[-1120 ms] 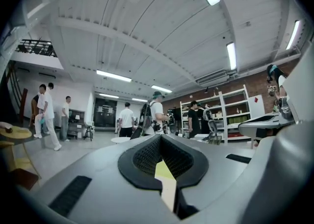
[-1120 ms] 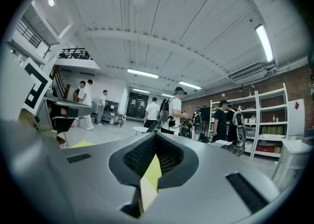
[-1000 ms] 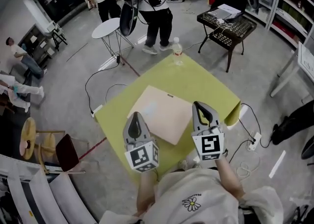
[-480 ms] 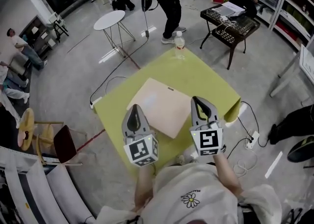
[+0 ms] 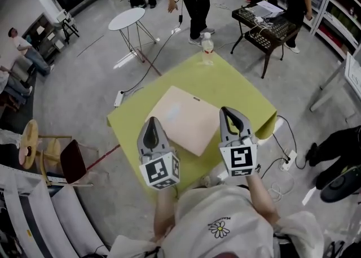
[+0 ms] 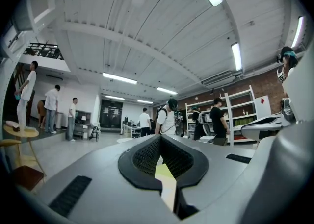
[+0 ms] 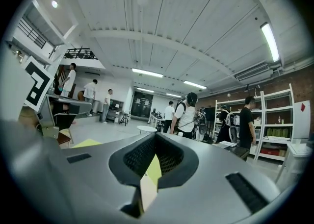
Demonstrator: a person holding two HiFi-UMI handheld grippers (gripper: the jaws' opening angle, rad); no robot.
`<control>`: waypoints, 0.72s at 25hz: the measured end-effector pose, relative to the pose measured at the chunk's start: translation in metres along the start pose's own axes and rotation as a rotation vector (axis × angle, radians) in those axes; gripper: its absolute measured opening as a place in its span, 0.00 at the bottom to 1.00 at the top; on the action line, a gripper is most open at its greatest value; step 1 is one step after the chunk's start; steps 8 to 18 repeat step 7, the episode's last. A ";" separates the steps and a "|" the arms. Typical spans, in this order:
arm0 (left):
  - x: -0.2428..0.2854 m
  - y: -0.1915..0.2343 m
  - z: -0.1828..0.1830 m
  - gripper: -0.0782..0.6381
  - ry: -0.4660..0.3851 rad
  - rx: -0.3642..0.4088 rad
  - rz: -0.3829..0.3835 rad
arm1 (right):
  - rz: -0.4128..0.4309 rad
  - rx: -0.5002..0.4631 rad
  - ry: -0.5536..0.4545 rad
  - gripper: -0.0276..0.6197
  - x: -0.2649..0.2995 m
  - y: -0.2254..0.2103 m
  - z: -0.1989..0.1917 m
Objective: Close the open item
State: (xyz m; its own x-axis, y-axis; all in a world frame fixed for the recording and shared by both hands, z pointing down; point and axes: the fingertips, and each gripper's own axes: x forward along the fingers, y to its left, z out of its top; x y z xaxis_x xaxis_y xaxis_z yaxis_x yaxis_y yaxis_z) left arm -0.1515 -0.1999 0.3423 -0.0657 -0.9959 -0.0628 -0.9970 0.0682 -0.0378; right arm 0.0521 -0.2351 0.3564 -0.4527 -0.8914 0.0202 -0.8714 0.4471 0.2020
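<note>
Left tool [image 5: 152,124] and right tool [image 5: 227,113], each with jaws pressed together on nothing, hover over the 6 o'clock edge of the yellow-green table [image 5: 237,90]. At 12 o'clock from them a beige flat item [image 5: 183,118] lies flat on the tabletop. A water bottle [image 5: 207,48] stands at the far corner, its label unreadable.
</note>
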 end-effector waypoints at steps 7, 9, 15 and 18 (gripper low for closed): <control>-0.003 0.001 0.000 0.13 0.001 0.014 0.010 | 0.018 -0.002 0.013 0.06 -0.002 0.003 -0.003; -0.003 0.001 0.000 0.13 0.001 0.014 0.010 | 0.018 -0.002 0.013 0.06 -0.002 0.003 -0.003; -0.003 0.001 0.000 0.13 0.001 0.014 0.010 | 0.018 -0.002 0.013 0.06 -0.002 0.003 -0.003; -0.003 0.001 0.000 0.13 0.001 0.014 0.010 | 0.018 -0.002 0.013 0.06 -0.002 0.003 -0.003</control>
